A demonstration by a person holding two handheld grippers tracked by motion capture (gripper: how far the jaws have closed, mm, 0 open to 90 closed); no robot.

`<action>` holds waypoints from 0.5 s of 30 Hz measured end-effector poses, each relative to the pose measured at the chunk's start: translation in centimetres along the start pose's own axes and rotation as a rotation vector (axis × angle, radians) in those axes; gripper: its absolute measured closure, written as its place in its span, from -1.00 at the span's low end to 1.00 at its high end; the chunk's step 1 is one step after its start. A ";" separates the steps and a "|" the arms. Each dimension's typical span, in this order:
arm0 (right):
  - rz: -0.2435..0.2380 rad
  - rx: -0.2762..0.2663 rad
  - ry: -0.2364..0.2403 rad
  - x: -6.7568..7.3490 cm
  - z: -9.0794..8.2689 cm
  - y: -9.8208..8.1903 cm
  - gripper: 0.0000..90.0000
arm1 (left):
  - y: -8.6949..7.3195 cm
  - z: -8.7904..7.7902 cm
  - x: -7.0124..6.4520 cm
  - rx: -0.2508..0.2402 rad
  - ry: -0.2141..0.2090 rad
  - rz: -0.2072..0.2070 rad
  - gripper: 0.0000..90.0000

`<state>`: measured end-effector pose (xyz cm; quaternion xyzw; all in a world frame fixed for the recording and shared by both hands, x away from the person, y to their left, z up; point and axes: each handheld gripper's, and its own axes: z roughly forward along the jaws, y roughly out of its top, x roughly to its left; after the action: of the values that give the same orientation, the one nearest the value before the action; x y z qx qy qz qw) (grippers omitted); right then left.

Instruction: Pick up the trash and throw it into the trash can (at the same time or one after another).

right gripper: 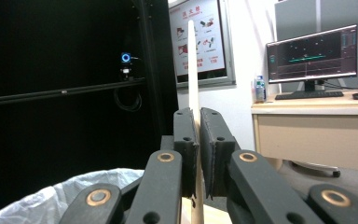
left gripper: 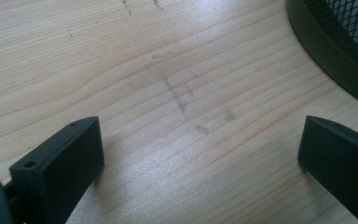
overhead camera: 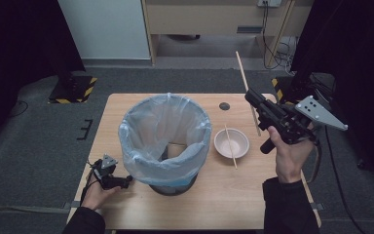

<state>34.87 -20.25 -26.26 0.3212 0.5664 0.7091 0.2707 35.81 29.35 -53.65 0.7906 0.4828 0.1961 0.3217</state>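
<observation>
Right tool [overhead camera: 254, 99], mid-right of the frame, pinches a chopstick [overhead camera: 244, 73]; left tool [overhead camera: 126, 181], lower left, rests spread wide on the tabletop [overhead camera: 233, 195] beside the bin [overhead camera: 165, 141].

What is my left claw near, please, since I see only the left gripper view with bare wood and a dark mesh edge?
Observer: That mesh belongs to a bin lined with a pale plastic bag; your left claw sits at its base.
Operator: And what is the right claw doing?
Observer: The right claw is shut on a chopstick, raised above the table.
Operator: Is there anything else on the table?
Observer: A bowl right of the bin, a second chopstick lying across it.
</observation>
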 end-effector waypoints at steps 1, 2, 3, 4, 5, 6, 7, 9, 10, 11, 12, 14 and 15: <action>-0.003 0.000 0.002 0.1 0.2 0.1 0.91 | 0.0 0.0 0.0 0.000 0.000 0.000 -1.00; -0.004 0.001 0.007 0.3 0.4 0.2 0.91 | 0.0 0.0 0.0 0.000 0.000 0.000 -1.00; -0.004 0.001 0.013 0.5 0.6 0.3 0.91 | 0.0 0.0 0.0 0.000 0.000 0.000 -1.00; -0.002 -0.001 0.019 0.7 0.8 0.3 0.91 | 0.0 0.0 0.0 0.000 0.000 0.000 -1.00; -0.004 0.001 0.023 0.9 1.0 0.4 0.91 | 0.0 0.0 0.0 0.000 0.000 0.000 -1.00; -0.005 0.002 0.028 1.1 1.2 0.4 0.91 | 0.0 0.0 0.0 0.000 0.000 0.000 -1.00; -0.004 0.002 0.034 1.3 1.4 0.5 0.91 | 0.0 0.0 0.0 0.000 0.000 0.000 -1.00; -0.004 0.004 0.045 1.7 1.7 0.5 0.91 | 0.0 0.0 0.0 -0.001 0.000 0.000 -1.00; 0.001 0.001 0.053 1.8 1.9 0.5 0.91 | 0.0 0.0 0.0 0.000 0.000 0.000 -1.00; -0.001 0.003 0.056 2.0 2.1 0.5 0.91 | 0.0 0.0 0.0 0.000 0.000 0.000 -1.00; -0.002 0.007 0.061 2.2 2.3 0.5 0.91 | 0.0 0.0 0.0 0.000 0.000 0.000 -1.00; -0.006 0.009 0.071 2.6 2.7 0.4 0.91 | 0.0 0.0 0.0 0.000 0.000 0.000 -1.00; -0.005 0.012 0.074 2.8 2.8 0.4 0.91 | 0.0 0.0 0.0 0.000 0.000 0.000 -1.00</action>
<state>35.23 -16.49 -25.00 0.2950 0.5810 0.7163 0.2495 35.81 29.35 -53.65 0.7905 0.4828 0.1961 0.3218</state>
